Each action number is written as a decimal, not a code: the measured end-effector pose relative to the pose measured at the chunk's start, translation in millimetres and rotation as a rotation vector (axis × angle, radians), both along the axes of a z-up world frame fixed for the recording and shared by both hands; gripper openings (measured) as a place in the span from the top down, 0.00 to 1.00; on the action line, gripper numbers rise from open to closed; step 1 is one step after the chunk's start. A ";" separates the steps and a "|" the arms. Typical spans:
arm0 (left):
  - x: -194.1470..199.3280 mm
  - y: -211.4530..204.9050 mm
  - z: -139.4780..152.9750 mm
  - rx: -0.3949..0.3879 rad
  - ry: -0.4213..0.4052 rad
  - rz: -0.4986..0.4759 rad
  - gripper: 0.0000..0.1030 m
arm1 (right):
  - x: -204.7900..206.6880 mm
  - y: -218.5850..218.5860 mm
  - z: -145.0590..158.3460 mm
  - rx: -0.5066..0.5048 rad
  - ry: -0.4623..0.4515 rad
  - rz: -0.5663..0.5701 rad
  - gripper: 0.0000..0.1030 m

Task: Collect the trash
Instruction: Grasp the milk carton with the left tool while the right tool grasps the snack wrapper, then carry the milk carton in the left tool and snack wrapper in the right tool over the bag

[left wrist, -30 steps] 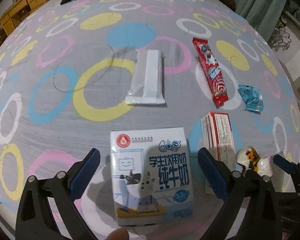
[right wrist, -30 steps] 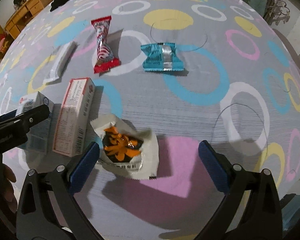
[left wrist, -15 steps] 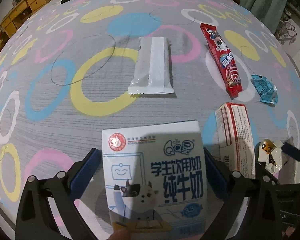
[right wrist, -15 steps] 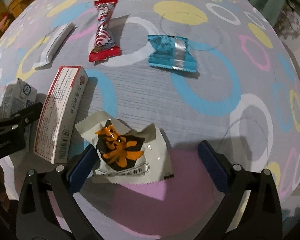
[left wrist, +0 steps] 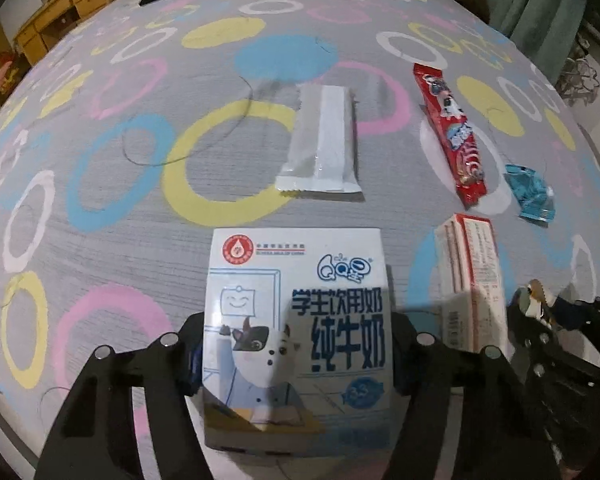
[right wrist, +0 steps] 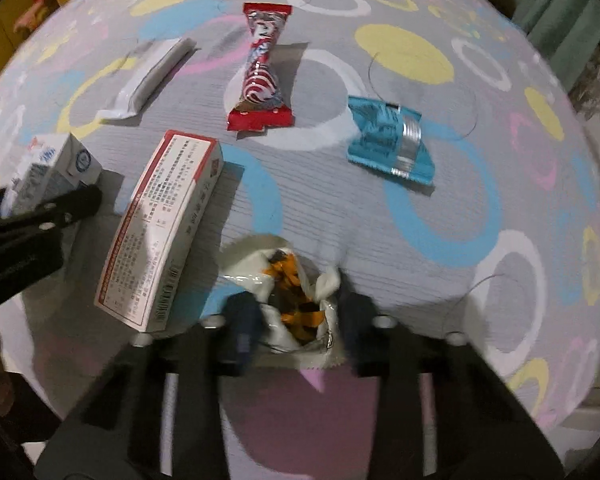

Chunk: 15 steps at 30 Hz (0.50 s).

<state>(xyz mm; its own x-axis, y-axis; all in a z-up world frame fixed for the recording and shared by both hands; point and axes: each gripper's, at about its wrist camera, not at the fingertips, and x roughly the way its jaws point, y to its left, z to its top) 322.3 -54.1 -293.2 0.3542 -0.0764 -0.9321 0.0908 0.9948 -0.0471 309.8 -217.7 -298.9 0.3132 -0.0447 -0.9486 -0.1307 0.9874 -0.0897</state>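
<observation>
White and pale blue, the milk carton [left wrist: 298,340] filled the lower middle of the left wrist view, pinched on both sides by the closed-in jaws of the left gripper [left wrist: 296,356]. On the grey ringed bedspread [left wrist: 100,208], a silver wrapper [left wrist: 320,140] lay at twelve o'clock from the carton, a red candy wrapper [left wrist: 452,136] at one o'clock, and a red-and-white box [left wrist: 474,280] just beside it at three o'clock.

In the right wrist view, the right gripper [right wrist: 296,320] had its jaws nearly together, squeezing a crumpled white and orange wrapper [right wrist: 292,300]. The box [right wrist: 164,228] lay at ten o'clock, the blue wrapper [right wrist: 392,136] at one o'clock.
</observation>
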 end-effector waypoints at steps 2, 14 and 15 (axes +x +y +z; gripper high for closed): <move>0.4 2.6 1.5 -0.018 0.000 0.001 0.40 | 1.2 4.7 -1.6 -0.012 -0.006 -0.001 0.86; 0.5 17.9 25.0 -0.125 -0.014 -0.007 0.40 | -9.1 0.6 24.1 0.028 -0.064 -0.035 0.89; -2.6 17.2 28.6 -0.121 -0.024 -0.008 0.40 | -11.3 0.3 28.5 0.034 -0.075 -0.038 0.89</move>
